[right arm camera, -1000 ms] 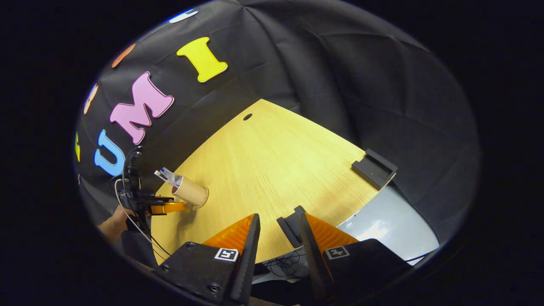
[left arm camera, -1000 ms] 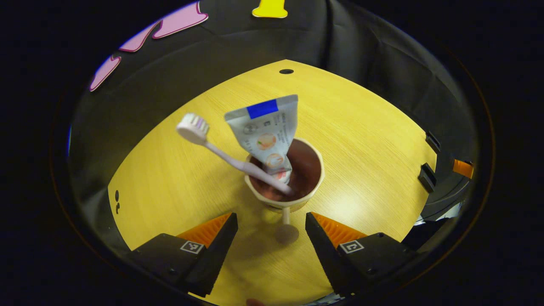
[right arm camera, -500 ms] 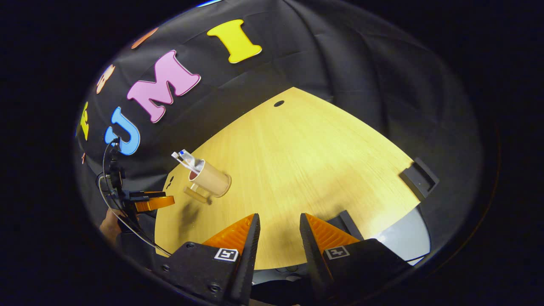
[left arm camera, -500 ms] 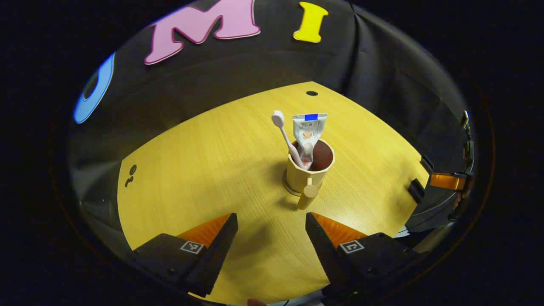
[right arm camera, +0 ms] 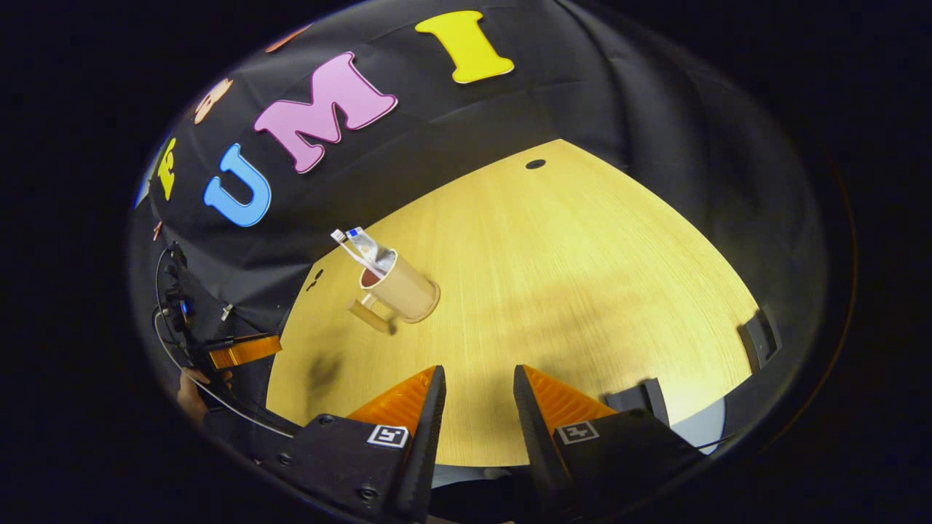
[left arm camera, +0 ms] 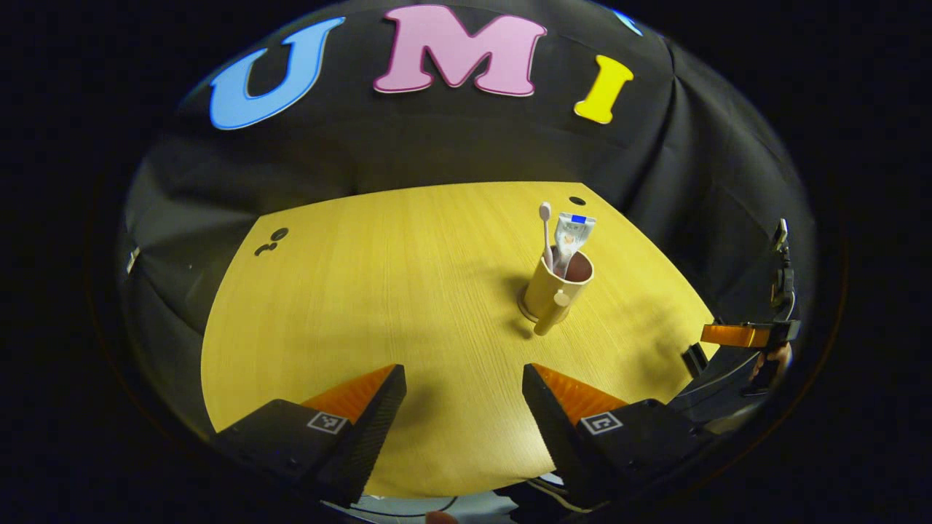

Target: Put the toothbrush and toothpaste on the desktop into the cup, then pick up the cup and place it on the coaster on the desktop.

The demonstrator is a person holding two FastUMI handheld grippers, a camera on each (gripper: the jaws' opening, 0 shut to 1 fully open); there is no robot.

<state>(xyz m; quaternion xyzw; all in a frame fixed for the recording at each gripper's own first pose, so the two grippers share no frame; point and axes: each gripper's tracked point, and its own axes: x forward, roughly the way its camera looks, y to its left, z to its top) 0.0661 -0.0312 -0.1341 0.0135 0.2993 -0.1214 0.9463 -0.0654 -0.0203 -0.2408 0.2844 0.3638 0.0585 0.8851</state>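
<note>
A tan cup with a side handle stands upright on a round coaster on the yellow desktop. In it lean a pale toothbrush and a toothpaste tube. My left gripper is open and empty, well short of the cup, which sits ahead and to its right. The right gripper view has the cup far off to the left, with the toothbrush and tube sticking out. My right gripper is narrowly open with nothing between its fingers, over the desk's near edge.
Black brackets sit on the desk's near right edge. A cable hole lies behind the cup. The other gripper and its hand show at the far right. The left gripper shows at the far left.
My left gripper has drawn back and away from the cup, which now looks small and distant. The right gripper has shifted so the cup sits nearer its view's middle.
</note>
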